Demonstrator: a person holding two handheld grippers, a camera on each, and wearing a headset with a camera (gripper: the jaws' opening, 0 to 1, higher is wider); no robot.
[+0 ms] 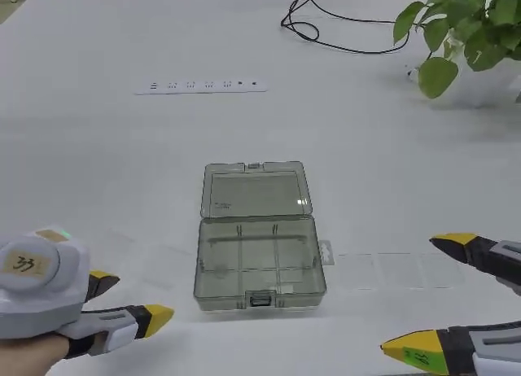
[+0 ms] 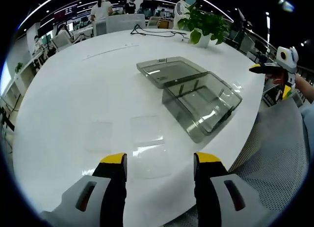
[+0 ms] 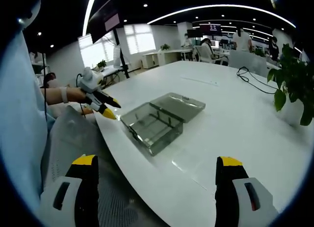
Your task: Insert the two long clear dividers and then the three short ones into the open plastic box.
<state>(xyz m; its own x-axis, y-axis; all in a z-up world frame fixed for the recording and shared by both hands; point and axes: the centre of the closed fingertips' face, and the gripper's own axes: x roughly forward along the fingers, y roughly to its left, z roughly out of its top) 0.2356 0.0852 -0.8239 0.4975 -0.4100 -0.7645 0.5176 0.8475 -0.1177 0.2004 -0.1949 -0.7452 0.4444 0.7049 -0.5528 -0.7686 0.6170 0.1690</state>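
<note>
Head view: one open plastic box (image 1: 259,266) central on white table (image 1: 366,148), lid folded back, partition lines inside. Left gripper (image 1: 134,296) and right gripper (image 1: 411,293) flanking box, jaws spread wide, empty, bodies cut off by frame. One power strip (image 1: 199,85), one cable (image 1: 326,26), one plant (image 1: 464,26); office beyond. Clear dividers (image 1: 399,270) flat beside box, faint, uncountable.

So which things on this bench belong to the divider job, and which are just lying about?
Job:
box, open
dividers, clear, lying flat on either side of it

Lying about:
power strip
cable
plant
</note>
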